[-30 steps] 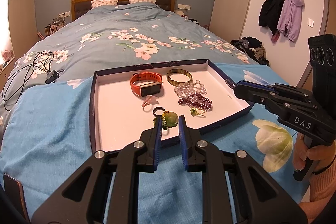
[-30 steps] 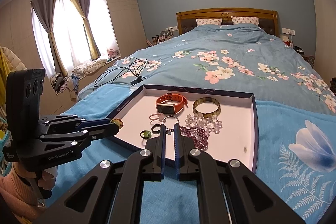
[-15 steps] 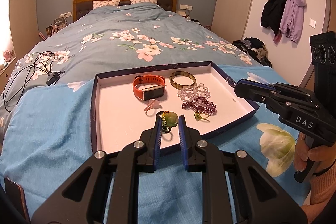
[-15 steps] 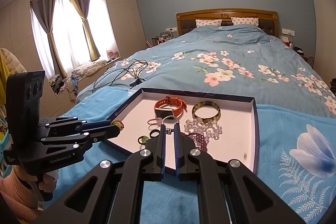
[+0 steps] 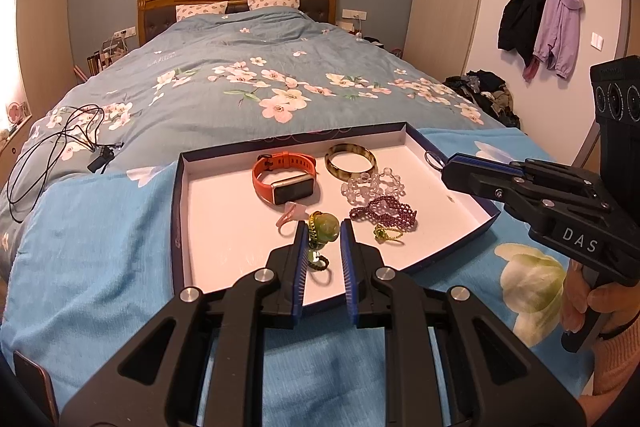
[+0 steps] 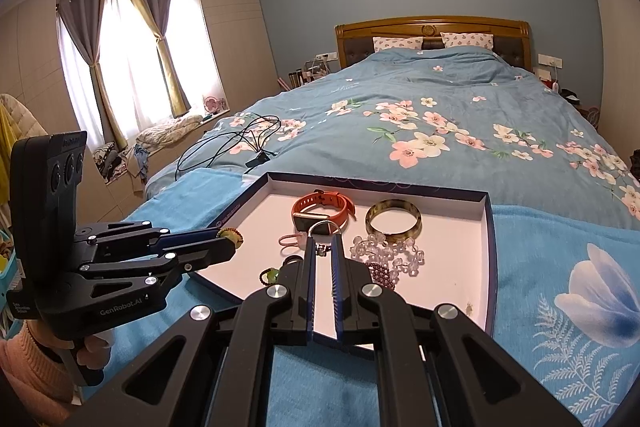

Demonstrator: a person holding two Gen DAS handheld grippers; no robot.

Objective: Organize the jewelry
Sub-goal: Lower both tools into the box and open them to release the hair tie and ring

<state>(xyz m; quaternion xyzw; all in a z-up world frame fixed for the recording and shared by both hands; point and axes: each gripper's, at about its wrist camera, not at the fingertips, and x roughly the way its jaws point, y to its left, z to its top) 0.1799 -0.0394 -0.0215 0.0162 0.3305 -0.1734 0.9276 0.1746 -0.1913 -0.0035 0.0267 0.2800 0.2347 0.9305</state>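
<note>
Left wrist view: the left claw (image 5: 323, 231) pinches a green bead pendant (image 5: 325, 228) above the white tray (image 5: 224, 211) on the bed (image 5: 80, 227). Right wrist view: the right claw (image 6: 323, 242) pinches a silver ring (image 6: 322, 227) above the orange watch (image 6: 320, 209).

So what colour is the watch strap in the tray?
The watch strap is orange, clearest in the left wrist view.

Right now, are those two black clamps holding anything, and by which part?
The left gripper pinches a green bead charm by its sides; the right gripper holds a silver metal ring by its lower edge.
</note>
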